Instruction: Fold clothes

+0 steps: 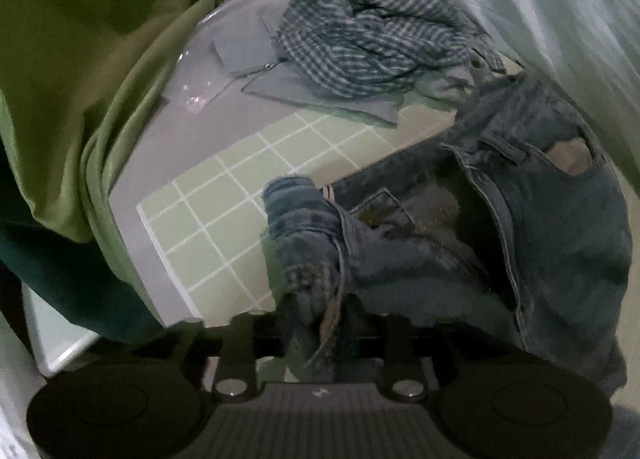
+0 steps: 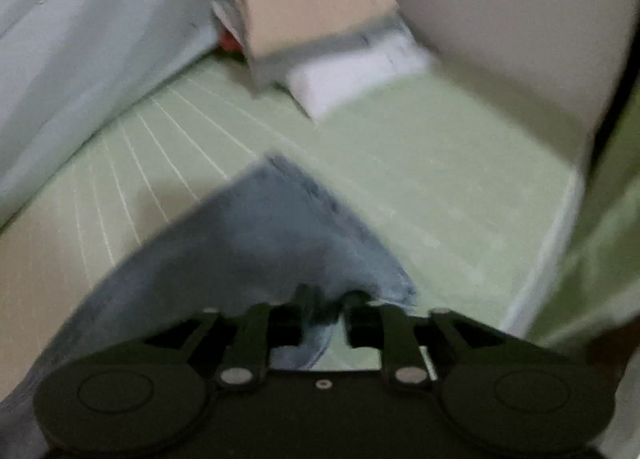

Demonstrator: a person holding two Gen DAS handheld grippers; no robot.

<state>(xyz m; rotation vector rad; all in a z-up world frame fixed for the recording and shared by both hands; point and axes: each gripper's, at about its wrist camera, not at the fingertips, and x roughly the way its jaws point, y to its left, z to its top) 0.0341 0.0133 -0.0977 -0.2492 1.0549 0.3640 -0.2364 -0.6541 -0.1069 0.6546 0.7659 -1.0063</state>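
Note:
A pair of blue jeans [image 1: 520,227] lies bunched on the green grid mat [image 1: 224,211], waistband and zipper showing at the right. My left gripper [image 1: 320,311] is shut on a frayed hem fold of the jeans. In the right wrist view, my right gripper [image 2: 326,307] is shut on a corner of the jeans [image 2: 260,235], whose denim spreads out to the left over the mat [image 2: 440,187]. This view is blurred.
A crumpled checked shirt [image 1: 372,31] lies on grey cloth [image 1: 320,91] at the back. Green fabric [image 1: 80,99] hangs at the left. A pale curtain [image 2: 80,59] stands behind. A stack of folded beige and white clothes [image 2: 316,27] sits at the mat's far side.

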